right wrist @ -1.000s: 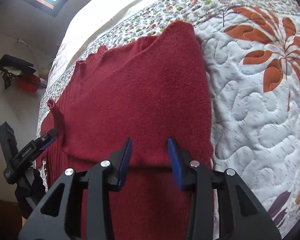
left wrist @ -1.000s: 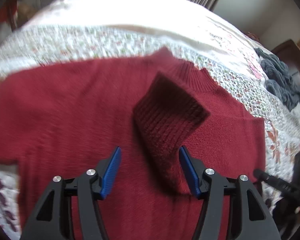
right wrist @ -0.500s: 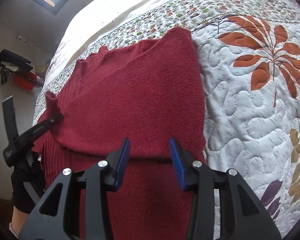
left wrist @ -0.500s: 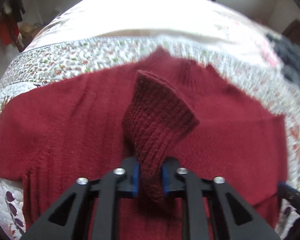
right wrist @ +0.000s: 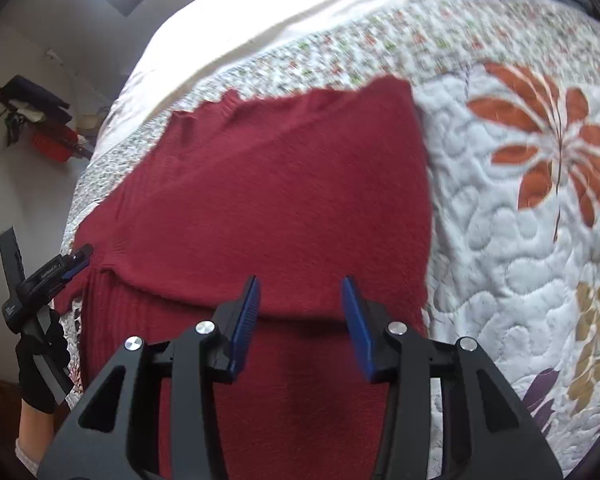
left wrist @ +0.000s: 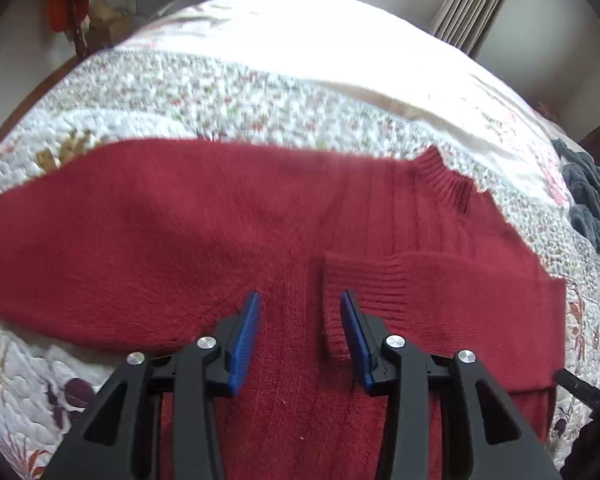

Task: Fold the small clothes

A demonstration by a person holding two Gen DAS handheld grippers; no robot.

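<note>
— Where is the red sweater (left wrist: 220, 232)?
— Flat on the bed's flowery quilt (right wrist: 520, 220), one sleeve cuff (left wrist: 364, 280) folded across it. A curtain (left wrist: 464, 12) hangs behind.
— And the claws?
— The left claw (left wrist: 300, 332) and right claw (right wrist: 300, 320) both gape wide, holding nothing.

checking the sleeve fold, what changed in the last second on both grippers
The left gripper shut on the ribbed cuff half a second ago, then let it go; its fingers are open again and the cuff lies flat across the red sweater instead of standing up. The right gripper stayed open above the folded edge throughout. The sweater stays spread on the floral quilt.
</note>
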